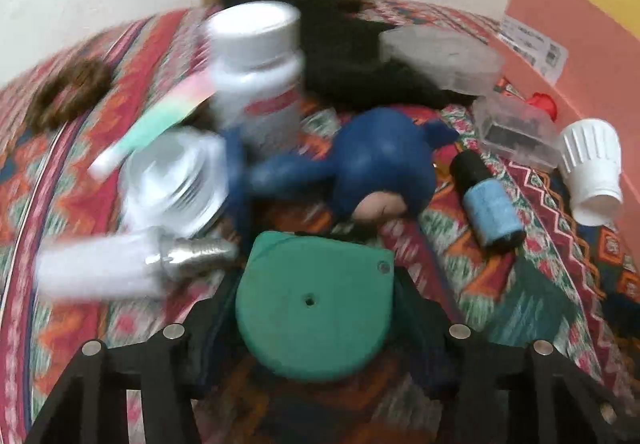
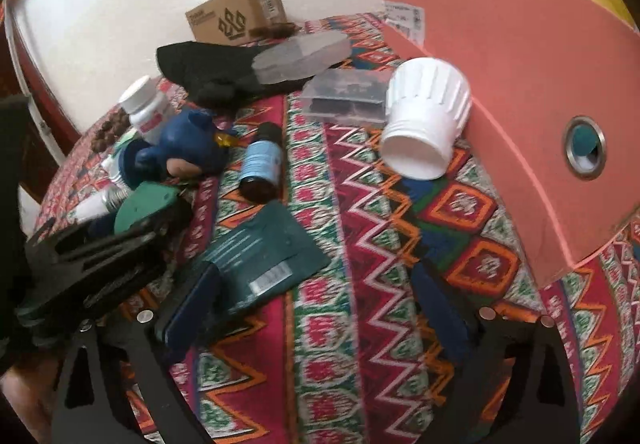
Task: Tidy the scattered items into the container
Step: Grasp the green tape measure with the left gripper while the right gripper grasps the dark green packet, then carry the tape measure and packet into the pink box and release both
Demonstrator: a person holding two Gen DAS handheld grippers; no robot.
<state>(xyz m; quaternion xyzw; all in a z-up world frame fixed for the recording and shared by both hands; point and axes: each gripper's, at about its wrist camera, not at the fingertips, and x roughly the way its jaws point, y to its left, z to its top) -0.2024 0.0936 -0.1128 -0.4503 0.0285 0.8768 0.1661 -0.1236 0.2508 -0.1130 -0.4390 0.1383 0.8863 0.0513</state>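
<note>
Left gripper [image 1: 316, 308]: clamped on a flat, rounded green plastic case [image 1: 312, 308], among the clutter.
Right gripper [image 2: 320, 308]: jaws spread wide, holding nothing, above the patterned woven cloth [image 2: 360, 244].
Container: smooth salmon-pink box [image 2: 520, 103], at right.
Nearby: ribbed white cap [image 2: 428, 119]; dark bottle with blue label [image 2: 260, 163].

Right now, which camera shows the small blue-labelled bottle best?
The right wrist view: the blue-labelled bottle is sharp, lying on the patterned cloth. The left wrist view shows it too, but motion-blurred.
</note>
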